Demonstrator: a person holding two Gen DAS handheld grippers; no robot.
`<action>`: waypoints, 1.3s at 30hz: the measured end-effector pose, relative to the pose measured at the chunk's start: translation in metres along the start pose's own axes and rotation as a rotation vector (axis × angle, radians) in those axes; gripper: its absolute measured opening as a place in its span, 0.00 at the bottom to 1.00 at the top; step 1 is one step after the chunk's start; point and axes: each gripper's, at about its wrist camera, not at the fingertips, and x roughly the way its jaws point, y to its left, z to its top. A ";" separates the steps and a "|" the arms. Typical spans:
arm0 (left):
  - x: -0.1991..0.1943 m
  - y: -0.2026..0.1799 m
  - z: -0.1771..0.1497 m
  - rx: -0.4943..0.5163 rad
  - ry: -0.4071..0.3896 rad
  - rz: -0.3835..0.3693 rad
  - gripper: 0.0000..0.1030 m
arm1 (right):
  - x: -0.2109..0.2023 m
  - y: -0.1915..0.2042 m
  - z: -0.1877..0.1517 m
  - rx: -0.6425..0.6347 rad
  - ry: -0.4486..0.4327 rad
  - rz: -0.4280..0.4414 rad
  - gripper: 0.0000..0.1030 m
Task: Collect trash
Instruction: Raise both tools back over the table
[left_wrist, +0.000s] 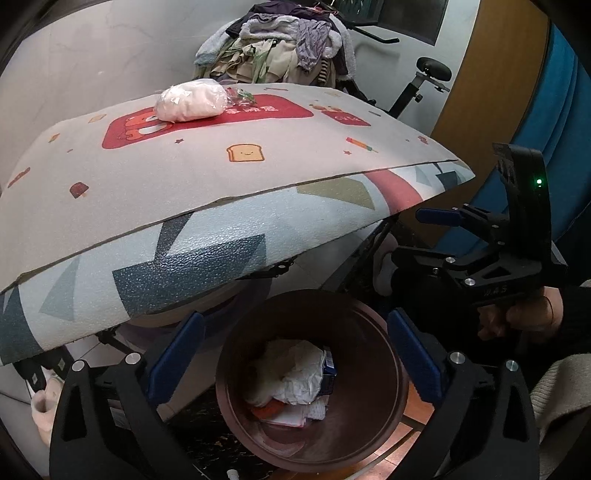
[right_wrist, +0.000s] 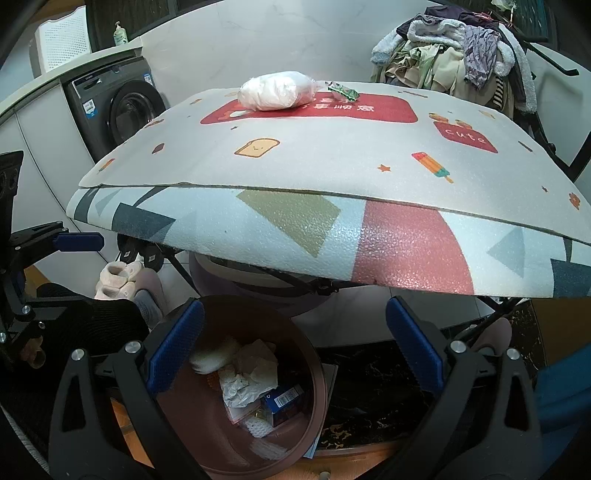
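Note:
A brown trash bin (left_wrist: 384, 373) (right_wrist: 314, 373) stands on the floor below the table's front edge, holding crumpled white paper (left_wrist: 299, 376) (right_wrist: 243, 373) and a blue carton (right_wrist: 284, 402). On the far side of the table mat (left_wrist: 184, 184) (right_wrist: 314, 147) lie a white plastic-wrapped bundle (left_wrist: 190, 101) (right_wrist: 275, 90) and a small green wrapper (left_wrist: 242, 96) (right_wrist: 343, 91). My left gripper (left_wrist: 295, 354) is open and empty above the bin. My right gripper (right_wrist: 295, 354) is open and empty above the bin's right part; it also shows in the left wrist view (left_wrist: 439, 216).
A pile of clothes (left_wrist: 288, 48) (right_wrist: 461, 55) sits behind the table. A washing machine (right_wrist: 118, 107) stands at the back left. Slippers (right_wrist: 125, 284) lie under the table. A blue panel (left_wrist: 546, 147) rises on the right.

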 end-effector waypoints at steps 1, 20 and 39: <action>0.000 0.000 0.000 -0.002 0.001 0.004 0.94 | 0.000 0.000 0.000 0.000 0.000 0.000 0.94; 0.000 0.008 0.001 -0.036 -0.004 0.036 0.94 | 0.001 0.000 0.000 0.001 0.004 0.000 0.94; -0.020 0.021 0.026 -0.032 -0.082 0.069 0.94 | -0.006 -0.008 0.015 0.010 -0.026 -0.032 0.94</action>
